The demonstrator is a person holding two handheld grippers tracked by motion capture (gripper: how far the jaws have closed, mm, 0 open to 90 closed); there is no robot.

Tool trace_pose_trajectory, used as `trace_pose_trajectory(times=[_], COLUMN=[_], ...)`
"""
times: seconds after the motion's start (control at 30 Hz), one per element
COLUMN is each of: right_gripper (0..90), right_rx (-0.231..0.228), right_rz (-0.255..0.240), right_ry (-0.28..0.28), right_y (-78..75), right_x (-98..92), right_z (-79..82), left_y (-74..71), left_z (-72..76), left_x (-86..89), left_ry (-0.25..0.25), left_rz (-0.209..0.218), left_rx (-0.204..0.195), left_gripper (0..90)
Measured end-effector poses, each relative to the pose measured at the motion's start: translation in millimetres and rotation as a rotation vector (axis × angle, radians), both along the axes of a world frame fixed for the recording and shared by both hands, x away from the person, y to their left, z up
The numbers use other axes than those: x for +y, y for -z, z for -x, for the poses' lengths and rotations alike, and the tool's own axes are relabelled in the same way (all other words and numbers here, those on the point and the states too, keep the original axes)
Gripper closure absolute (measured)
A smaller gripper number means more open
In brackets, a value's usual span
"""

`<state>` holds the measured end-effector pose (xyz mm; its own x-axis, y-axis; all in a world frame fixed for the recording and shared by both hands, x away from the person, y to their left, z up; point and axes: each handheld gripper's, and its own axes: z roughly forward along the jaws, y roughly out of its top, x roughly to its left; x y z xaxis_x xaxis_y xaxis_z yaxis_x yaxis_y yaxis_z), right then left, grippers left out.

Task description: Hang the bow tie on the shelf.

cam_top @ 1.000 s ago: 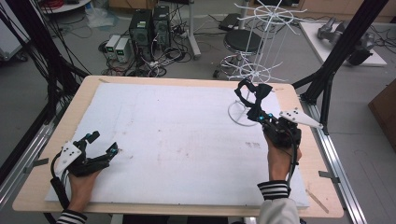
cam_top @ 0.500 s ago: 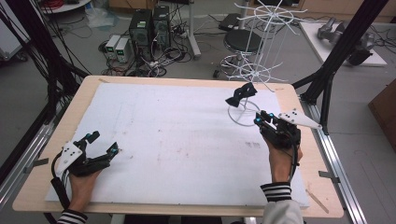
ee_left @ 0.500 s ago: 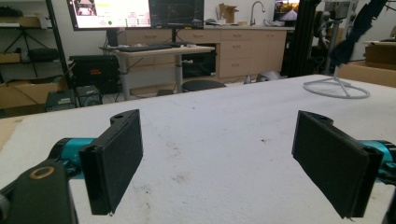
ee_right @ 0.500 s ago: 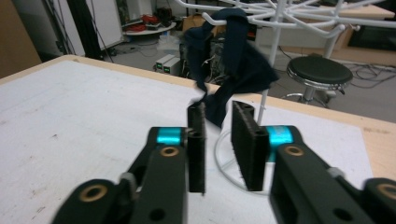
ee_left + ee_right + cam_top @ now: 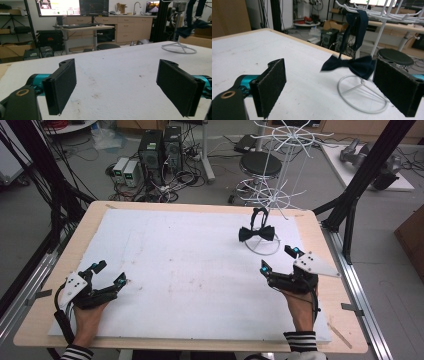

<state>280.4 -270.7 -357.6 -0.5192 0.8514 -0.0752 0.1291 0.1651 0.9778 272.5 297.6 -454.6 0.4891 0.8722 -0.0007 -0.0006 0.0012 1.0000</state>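
Hanging from a low arm of the white wire rack [image 5: 274, 195], the dark bow tie [image 5: 256, 233] sits just above the rack's ring base. The right tool [image 5: 278, 260], near that base on the person's side, has just been opening its jaws, and nothing lies between them. Drawing it straight back, clear of the rack, should keep the strap from snagging. Well apart from the rack, the left tool [image 5: 110, 273] rests open and empty on the worktop [image 5: 190, 270].

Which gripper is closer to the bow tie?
The right gripper, open just short of the white stand where the bow tie hangs. The left gripper sits open at the table's far near-left corner.
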Motion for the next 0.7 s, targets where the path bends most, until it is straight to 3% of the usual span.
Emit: trace_pose_trajectory(times=[0.2,0.33,0.5,0.7], right_gripper=[10.6,10.6,10.6,10.6], right_rx=[-0.018,-0.032,-0.087,-0.071], right_rz=[-0.063,-0.100,-0.139,-0.184], right_ry=[-0.019,0.001,0.022,0.047], right_y=[24.8,45.5,69.3,94.1], right_x=[-13.0,-20.6,-25.1,-28.6], right_z=[13.4,20.0,28.0,29.7], left_y=[-0.1,-0.1,0.0,0.1], left_z=[-0.3,0.0,0.1,0.4], left_x=[-0.2,0.0,-0.1,-0.4], left_ry=[0.000,0.000,-0.001,-0.003], left_rz=[0.001,-0.002,-0.002,0.003], left_rx=[0.003,0.001,0.000,-0.003], left_gripper=[16.7,16.7,16.7,16.7])
